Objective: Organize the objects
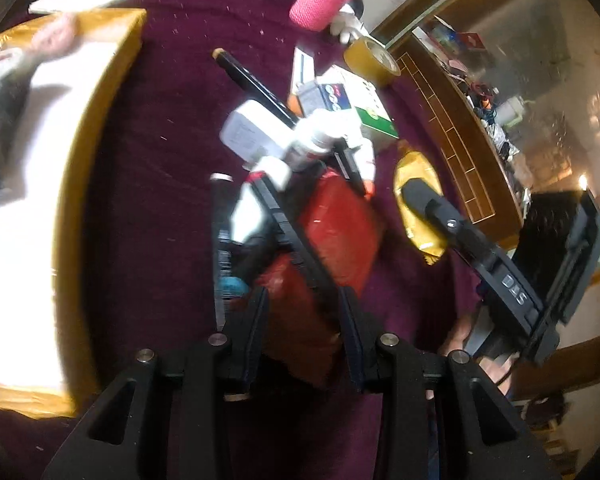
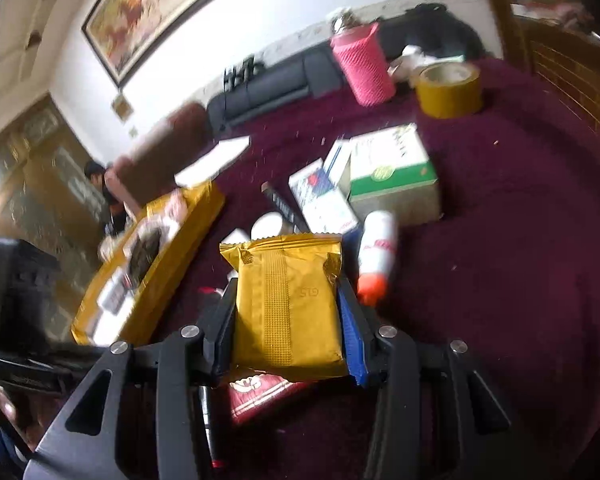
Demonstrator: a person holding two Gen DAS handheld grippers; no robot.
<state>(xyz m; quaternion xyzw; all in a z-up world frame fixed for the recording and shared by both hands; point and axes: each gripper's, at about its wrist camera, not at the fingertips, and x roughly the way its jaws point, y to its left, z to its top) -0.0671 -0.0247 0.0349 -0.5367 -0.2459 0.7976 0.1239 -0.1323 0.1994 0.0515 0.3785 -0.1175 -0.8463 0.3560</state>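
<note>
Far left, on the maroon cloth-covered table: a flat yellow cardboard box with a white printed face, lying open side up, well apart from both my tools.

Centre, my left gripper: its black fingers are closed on a red crinkly plastic packet, which lies lengthwise between the jaws and bulges out to the right of them. The fingertips reach into a cluster of a white plastic adapter block, a black slim pen-like stick and a white cylindrical bottle with an orange cap; whether they touch any of these is too blurred to tell.

Right of centre, my right gripper: jaws clamped on a gold foil snack pouch, one pad on each long edge, pouch raised off the cloth with its sealed end pointing away from me.

Beyond: a green-and-white cardboard carton, a roll of tan packing tape and a pink mesh-sleeved tumbler.
</note>
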